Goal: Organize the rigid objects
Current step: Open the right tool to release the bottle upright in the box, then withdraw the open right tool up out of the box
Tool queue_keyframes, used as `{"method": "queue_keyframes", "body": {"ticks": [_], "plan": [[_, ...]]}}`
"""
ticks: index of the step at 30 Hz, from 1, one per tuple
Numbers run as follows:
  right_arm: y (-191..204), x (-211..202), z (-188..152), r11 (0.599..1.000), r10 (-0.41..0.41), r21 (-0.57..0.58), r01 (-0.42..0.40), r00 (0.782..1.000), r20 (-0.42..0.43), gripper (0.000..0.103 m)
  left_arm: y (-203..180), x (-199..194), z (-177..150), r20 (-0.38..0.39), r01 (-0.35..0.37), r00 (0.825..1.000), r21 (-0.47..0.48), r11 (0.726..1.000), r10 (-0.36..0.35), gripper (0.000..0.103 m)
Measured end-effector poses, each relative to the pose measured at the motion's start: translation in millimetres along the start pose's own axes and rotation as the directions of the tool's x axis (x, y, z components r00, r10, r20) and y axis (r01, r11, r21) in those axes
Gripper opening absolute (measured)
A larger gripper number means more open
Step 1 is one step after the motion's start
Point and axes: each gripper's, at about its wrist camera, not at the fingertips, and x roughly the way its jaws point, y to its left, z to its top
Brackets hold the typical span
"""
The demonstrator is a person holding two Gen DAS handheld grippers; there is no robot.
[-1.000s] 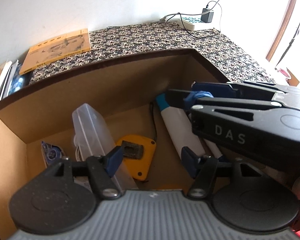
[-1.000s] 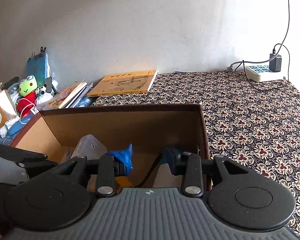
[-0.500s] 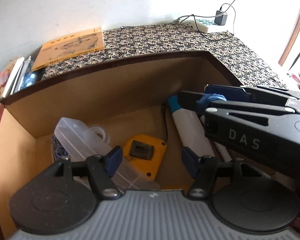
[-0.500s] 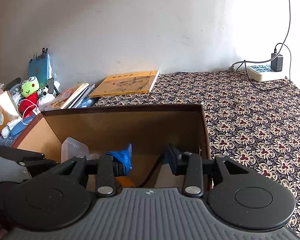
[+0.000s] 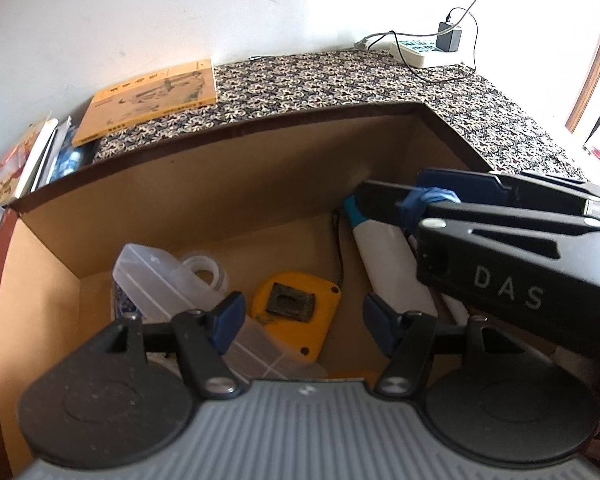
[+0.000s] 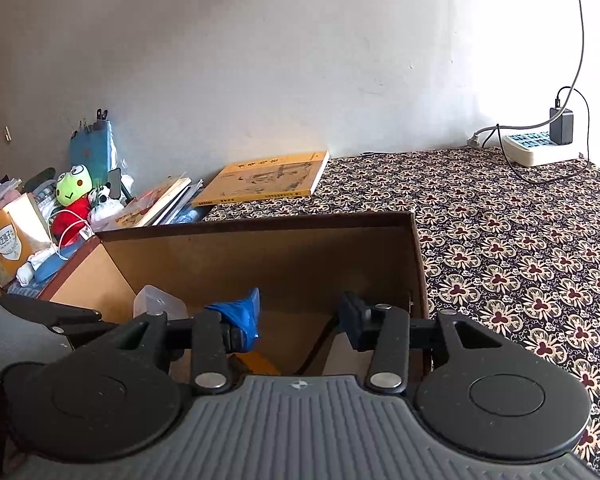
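Note:
An open cardboard box holds a clear plastic case lying tilted at the left. Beside it are a yellow tape measure and a white tube with a teal cap. A roll of clear tape sits behind the case. My left gripper hangs open above the tape measure, gripping nothing. My right gripper hovers over the right side of the box, its jaws opening with nothing between them. It also shows at the right of the left wrist view, above the white tube.
The box stands on a flower-patterned cloth. A yellow book lies behind it, and a power strip with a charger sits at the back right. Books, a frog plush and bags crowd the left.
The clear plastic case has tipped from nearly upright to lying tilted toward the left. The right gripper's jaws have spread wider. Both hands stay where they were.

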Motion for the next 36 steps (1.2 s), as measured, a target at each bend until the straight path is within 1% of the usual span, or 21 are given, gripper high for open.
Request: {"method": "queue_keyframes", "body": {"ticks": [30, 34, 36], "plan": [[1.5, 1.8, 0.1, 0.999, -0.023, -0.024, 0.023, 1.000, -0.002, 0.031, -1.4, 0.5, -1.2, -0.002, 0.019, 1.000, 0.008, 1.000, -0.019, 0.067], [-0.8, 0.0, 1.4, 1.000, -0.031, 0.005, 0.031, 1.000, 0.001, 0.030, 0.7, -0.5, -0.4, 0.008, 0.013, 1.000, 0.008, 1.000, -0.013, 0.067], [-1.8, -5.9, 3.1, 0.999, -0.038, 0.034, 0.037, 0.999, 0.019, 0.030, -0.4, -2.4, -0.5, 0.016, -0.005, 1.000, 0.008, 1.000, 0.005, 0.067]]}}
